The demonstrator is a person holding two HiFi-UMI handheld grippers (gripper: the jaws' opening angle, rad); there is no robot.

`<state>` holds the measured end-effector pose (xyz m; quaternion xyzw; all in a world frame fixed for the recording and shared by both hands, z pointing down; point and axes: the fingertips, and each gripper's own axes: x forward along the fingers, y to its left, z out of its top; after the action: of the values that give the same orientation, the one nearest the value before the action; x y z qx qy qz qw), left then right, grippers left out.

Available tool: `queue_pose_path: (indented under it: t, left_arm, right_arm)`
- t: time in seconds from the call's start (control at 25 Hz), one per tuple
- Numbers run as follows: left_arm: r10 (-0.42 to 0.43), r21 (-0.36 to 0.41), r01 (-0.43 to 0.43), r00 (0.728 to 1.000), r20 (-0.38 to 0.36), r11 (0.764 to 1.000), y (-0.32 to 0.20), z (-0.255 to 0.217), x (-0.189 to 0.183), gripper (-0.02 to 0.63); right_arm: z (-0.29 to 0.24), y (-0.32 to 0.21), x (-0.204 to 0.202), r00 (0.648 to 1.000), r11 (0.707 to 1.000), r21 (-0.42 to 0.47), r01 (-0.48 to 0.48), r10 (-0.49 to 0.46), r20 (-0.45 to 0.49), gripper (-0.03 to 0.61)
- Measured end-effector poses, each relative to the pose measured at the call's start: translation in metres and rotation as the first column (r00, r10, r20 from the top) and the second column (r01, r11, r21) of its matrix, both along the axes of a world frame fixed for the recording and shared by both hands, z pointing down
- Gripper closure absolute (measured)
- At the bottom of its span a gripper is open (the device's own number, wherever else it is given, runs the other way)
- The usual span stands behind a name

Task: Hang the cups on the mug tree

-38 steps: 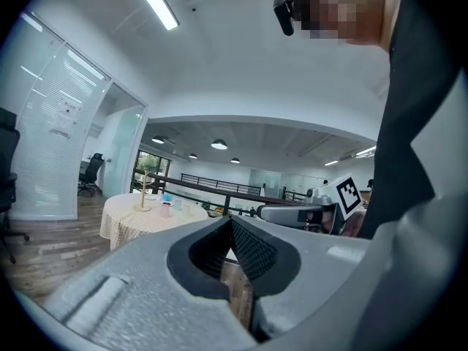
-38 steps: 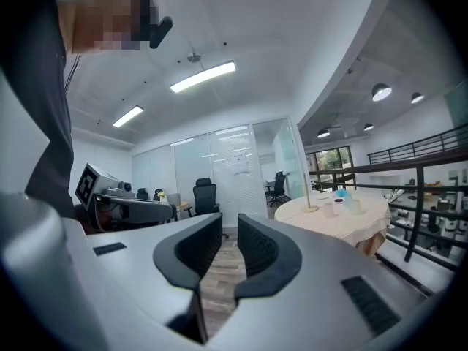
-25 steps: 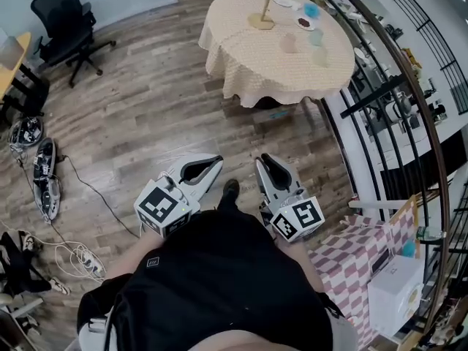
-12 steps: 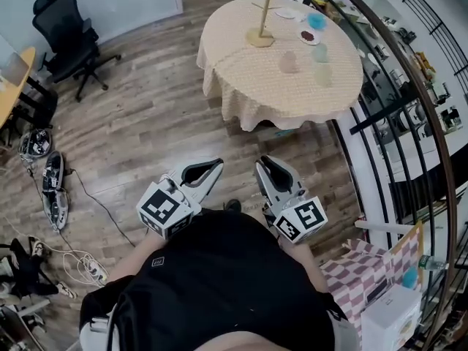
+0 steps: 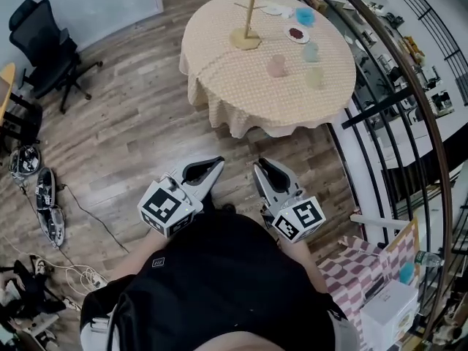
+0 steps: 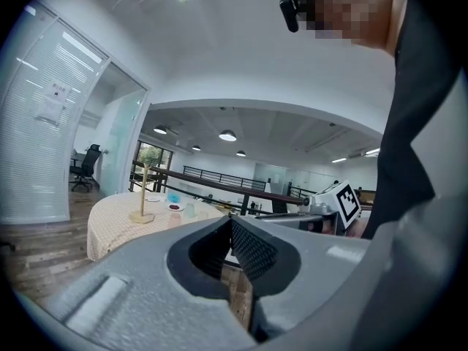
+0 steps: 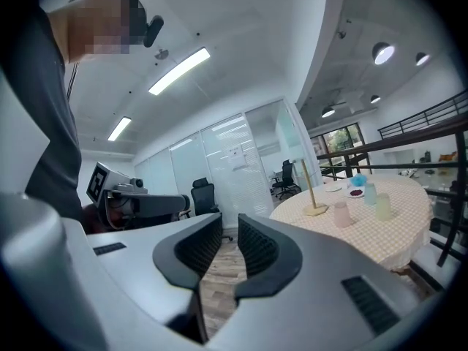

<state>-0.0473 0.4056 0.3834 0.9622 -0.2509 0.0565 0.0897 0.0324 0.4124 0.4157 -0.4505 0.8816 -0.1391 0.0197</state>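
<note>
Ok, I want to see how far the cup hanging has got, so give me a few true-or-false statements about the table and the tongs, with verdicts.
1. The mug tree on the round table has no cup on it. True.
2. The right gripper holds a cup. False: its tongs are empty.
3. The pink cup stands on the table. True.
4. The left gripper is above the table. False: it is over the floor, short of the table.

head view: overhead, steeply down, table (image 5: 241, 86) far ahead | gripper views: low, level, sharing table, mug tree (image 5: 247, 26)
</note>
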Motion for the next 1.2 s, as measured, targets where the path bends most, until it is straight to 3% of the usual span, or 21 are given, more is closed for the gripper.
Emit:
queue_pose_path:
  t: [0.32,0.52,0.68,1.0,1.2]
  left_arm:
    - [0.026,0.014,-0.026,0.999,-0.018,1.0,-0.119,-0.005,-0.031,0.606]
    - [0.061,-0.023,-0.061,0.998,-0.021,0.998,-0.171,0.002,-0.051,0.606]
    - [0.068,-0.053,-0.07,0.997,-0.024,0.996,-0.203,0.011,-0.056,0.606]
    - [0.066,-0.048,-0.067,0.998,-0.009,0.997,-0.269,0.018,-0.021,0.606]
    - [0.038,-0.038,-0.037,0.999,0.018,0.999,-0.307,0.012,0.012,0.606]
  right_arm:
    - [-0.009,-0.118,-0.005,0.995,0.996,-0.012,-0.088,0.088,-0.037,0.5]
    - [-0.026,-0.178,-0.021,0.991,0.994,0.017,-0.108,0.109,-0.073,0.5]
    - [-0.016,-0.205,-0.023,0.986,0.99,-0.022,-0.137,0.134,-0.098,0.5]
    - [-0.009,-0.267,-0.001,0.99,0.996,-0.001,-0.093,0.093,-0.104,0.5]
    - [-0.004,-0.312,0.036,0.993,0.996,0.009,-0.093,0.093,-0.077,0.5]
